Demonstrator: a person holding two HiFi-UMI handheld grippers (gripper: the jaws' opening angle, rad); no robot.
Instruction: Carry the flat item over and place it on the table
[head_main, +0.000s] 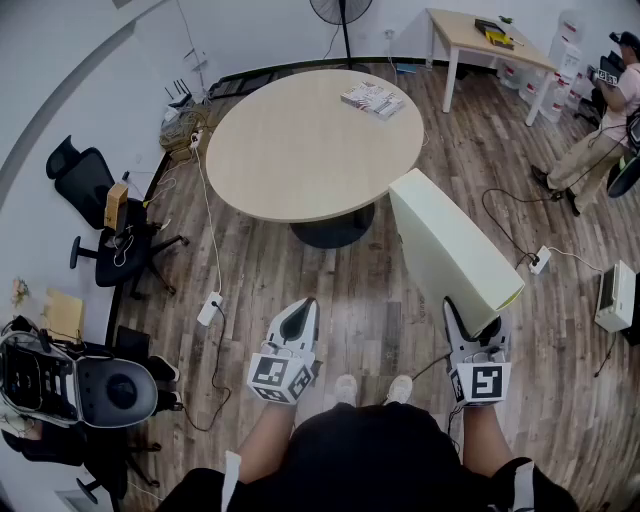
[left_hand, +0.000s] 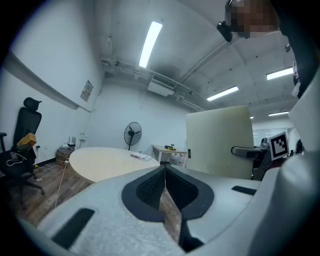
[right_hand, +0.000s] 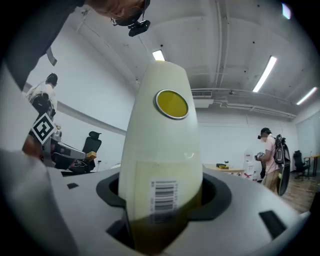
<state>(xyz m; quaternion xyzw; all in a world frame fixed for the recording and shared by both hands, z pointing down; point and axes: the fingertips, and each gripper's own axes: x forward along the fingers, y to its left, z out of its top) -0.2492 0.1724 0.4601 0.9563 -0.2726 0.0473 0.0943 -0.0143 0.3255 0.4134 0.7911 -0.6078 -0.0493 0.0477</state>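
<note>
Between the jaws of the right tongs sits the near end of the flat box, and the pads are clamped on its two broad faces, probably because only its thin side fits the span of the jaws. From that grip the cream box stands on edge and reaches forward and up, away from the person, so its far end shows close to the near rim of the round desk, though how near it really is cannot be judged from above. It is carried in the air over the wooden floor and has not been set down. A barcode label sits just beyond the jaws and a round yellow sticker higher up the narrow edge. The left tongs hang beside the right pair with jaws together and nothing between them; they seem to be idle, since one clamp bears the load. Most of the desk is bare, with only a stack of booklets at its far side, so the near half looks like the natural spot. Laying the box flat would likely call for tipping it over onto a broad face.
</note>
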